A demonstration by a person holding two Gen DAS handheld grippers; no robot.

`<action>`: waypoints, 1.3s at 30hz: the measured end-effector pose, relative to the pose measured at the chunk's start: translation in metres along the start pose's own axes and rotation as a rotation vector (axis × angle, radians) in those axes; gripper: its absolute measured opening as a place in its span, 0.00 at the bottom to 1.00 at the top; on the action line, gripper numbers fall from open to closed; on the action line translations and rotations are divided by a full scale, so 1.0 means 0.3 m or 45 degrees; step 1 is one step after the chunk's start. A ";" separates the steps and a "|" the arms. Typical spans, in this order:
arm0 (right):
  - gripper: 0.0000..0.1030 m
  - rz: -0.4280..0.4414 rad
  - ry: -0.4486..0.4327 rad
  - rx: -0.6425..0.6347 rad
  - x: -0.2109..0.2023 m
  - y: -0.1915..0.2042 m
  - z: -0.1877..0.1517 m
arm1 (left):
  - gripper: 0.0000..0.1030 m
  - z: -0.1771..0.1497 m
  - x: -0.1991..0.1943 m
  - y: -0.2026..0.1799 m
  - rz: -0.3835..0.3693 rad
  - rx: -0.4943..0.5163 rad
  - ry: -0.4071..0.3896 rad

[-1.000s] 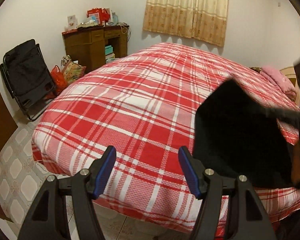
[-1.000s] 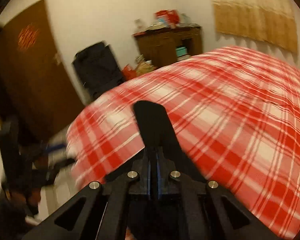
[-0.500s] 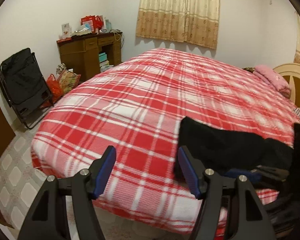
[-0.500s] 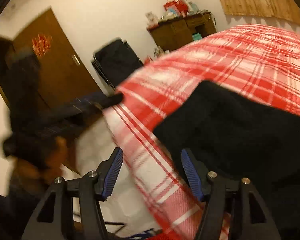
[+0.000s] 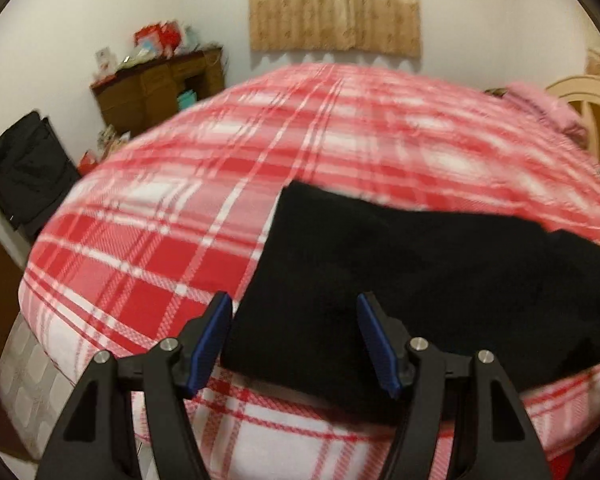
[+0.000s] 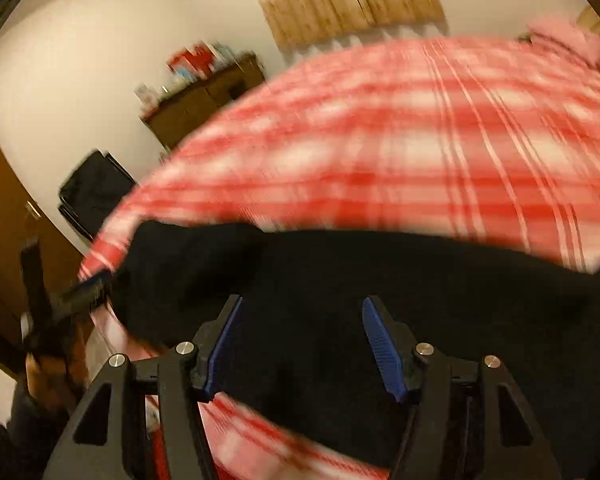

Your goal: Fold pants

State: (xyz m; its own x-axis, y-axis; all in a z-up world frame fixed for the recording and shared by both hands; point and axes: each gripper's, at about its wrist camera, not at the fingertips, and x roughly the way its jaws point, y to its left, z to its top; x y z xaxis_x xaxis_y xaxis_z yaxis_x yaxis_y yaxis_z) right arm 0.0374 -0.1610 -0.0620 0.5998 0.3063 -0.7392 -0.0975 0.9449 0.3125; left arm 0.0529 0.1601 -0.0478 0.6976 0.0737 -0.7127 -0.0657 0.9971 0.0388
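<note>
**Now: black pants down on the plaid bed, both grippers empty**

The black pants (image 5: 400,280) lie flat along the near edge of the red-and-white plaid bedspread (image 5: 172,240), towards its right side. The left gripper (image 5: 296,340) hangs over their near left corner, jaws spread and just widened a little, pinching nothing. The right gripper (image 6: 300,340) hovers above the dark cloth (image 6: 380,280), jaws likewise spread and empty. Far left stands a wooden desk (image 5: 156,84).

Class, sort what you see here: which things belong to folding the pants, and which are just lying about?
Job:
black pants
left gripper
right gripper
plaid bed cover

Lying about:
wooden desk
black folding chair
pink bedding
curtain
</note>
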 end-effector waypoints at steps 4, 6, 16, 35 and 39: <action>0.61 -0.054 0.051 -0.141 -0.038 0.027 -0.007 | 0.73 0.009 0.017 0.010 0.022 -0.011 0.019; 0.61 0.023 -0.011 -0.188 -0.070 0.050 0.043 | 0.72 0.019 -0.003 -0.006 0.042 0.024 -0.001; 0.61 0.290 0.112 -0.278 0.183 0.121 0.307 | 0.72 0.023 -0.011 -0.078 -0.002 0.038 -0.025; 0.61 0.376 0.187 -0.215 0.209 0.151 0.255 | 0.87 0.000 0.007 -0.112 0.030 0.081 -0.035; 0.63 0.519 0.276 -0.158 0.258 0.203 0.219 | 0.87 -0.006 0.006 -0.115 0.029 0.088 -0.039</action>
State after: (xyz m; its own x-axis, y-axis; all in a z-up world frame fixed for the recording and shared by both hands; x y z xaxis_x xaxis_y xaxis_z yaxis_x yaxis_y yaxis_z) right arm 0.1299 -0.0873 -0.0609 0.3148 0.6593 -0.6828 -0.3923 0.7455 0.5389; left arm 0.0552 0.1259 -0.0517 0.7182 0.0959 -0.6892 -0.0332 0.9941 0.1037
